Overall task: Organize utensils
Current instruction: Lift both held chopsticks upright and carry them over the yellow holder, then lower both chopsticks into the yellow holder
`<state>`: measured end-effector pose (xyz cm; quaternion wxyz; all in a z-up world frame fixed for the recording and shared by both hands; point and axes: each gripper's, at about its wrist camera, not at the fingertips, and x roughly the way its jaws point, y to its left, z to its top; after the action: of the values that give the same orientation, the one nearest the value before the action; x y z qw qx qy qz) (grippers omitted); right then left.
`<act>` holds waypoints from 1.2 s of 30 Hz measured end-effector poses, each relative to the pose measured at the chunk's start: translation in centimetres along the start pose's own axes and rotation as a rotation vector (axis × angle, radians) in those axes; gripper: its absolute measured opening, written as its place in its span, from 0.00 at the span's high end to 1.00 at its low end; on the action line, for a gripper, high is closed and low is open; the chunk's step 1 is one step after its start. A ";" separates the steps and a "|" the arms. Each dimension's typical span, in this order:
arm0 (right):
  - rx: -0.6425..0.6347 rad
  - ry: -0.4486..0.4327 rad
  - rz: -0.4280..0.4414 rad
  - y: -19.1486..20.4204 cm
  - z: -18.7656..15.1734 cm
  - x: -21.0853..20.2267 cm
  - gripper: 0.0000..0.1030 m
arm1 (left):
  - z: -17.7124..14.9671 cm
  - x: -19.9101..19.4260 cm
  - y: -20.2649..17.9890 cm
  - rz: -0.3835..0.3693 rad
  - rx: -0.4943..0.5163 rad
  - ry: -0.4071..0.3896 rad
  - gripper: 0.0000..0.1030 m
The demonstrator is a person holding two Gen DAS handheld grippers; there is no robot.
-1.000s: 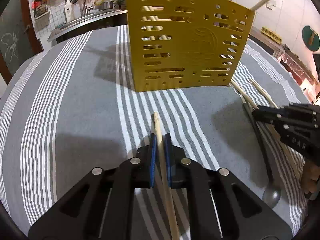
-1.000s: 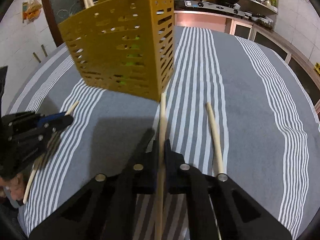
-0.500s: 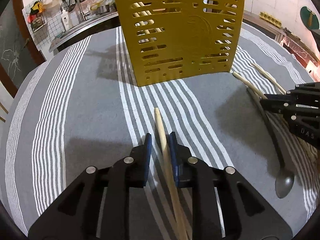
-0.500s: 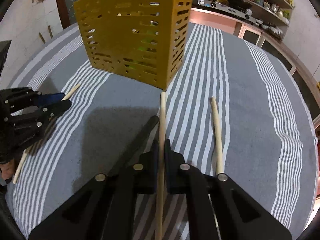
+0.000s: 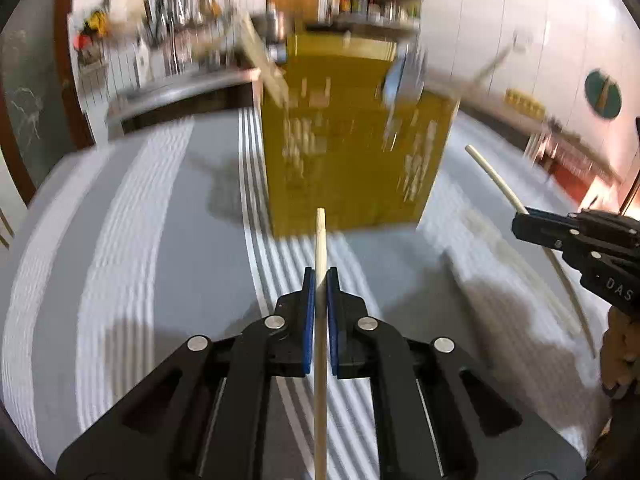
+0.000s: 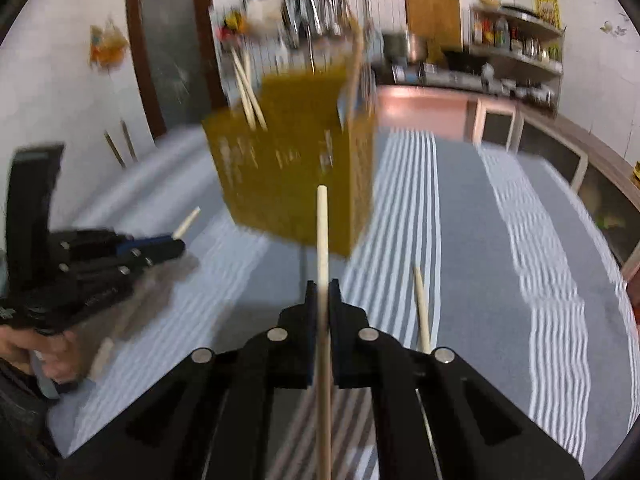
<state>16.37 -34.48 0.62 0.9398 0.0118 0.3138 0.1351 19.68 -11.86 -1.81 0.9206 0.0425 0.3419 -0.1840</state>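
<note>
A yellow perforated utensil holder (image 5: 352, 152) stands on the grey striped cloth, with chopsticks and cutlery in it; it also shows in the right wrist view (image 6: 296, 184). My left gripper (image 5: 319, 276) is shut on a wooden chopstick (image 5: 320, 320) and holds it above the cloth, tip towards the holder. My right gripper (image 6: 323, 290) is shut on another wooden chopstick (image 6: 323, 264), also lifted. The right gripper shows at the right of the left wrist view (image 5: 520, 224), the left gripper at the left of the right wrist view (image 6: 176, 246). Both views are motion-blurred.
One loose chopstick (image 6: 421, 308) lies on the cloth right of my right gripper. Another pale stick (image 5: 560, 312) lies on the cloth below the right gripper. Kitchen counters and shelves (image 6: 512, 60) stand behind the table.
Both grippers have lifted their chopsticks off the cloth and tilted up. The left jaws, slightly apart half a second ago, are closed on the chopstick.
</note>
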 end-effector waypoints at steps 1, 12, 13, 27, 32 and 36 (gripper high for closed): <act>0.003 -0.040 0.005 0.1 0.8 -1.0 0.95 | 0.8 -1.6 -0.2 -0.013 -0.008 -0.047 0.95; 0.010 -0.436 0.088 1.6 8.2 -8.4 0.94 | 8.7 -10.7 -1.5 -0.036 -0.007 -0.366 0.95; 0.005 -0.449 0.090 1.7 8.6 -8.6 0.94 | 9.4 -11.4 -1.8 -0.035 0.002 -0.391 0.95; -0.064 -0.596 0.113 4.4 12.8 -9.8 0.94 | 14.4 -15.7 -2.9 -0.003 0.069 -0.549 0.95; -0.077 -0.605 0.113 4.6 13.9 -9.1 0.94 | 15.7 -15.4 -2.3 -0.013 0.057 -0.556 0.95; -0.062 -0.651 0.086 4.2 14.9 -9.0 0.94 | 16.2 -15.1 -2.0 -0.004 0.053 -0.563 0.95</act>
<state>17.24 -31.87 18.30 0.9841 0.0390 -0.0081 0.1730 18.36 -12.32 20.34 0.9775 0.0131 0.0681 -0.1993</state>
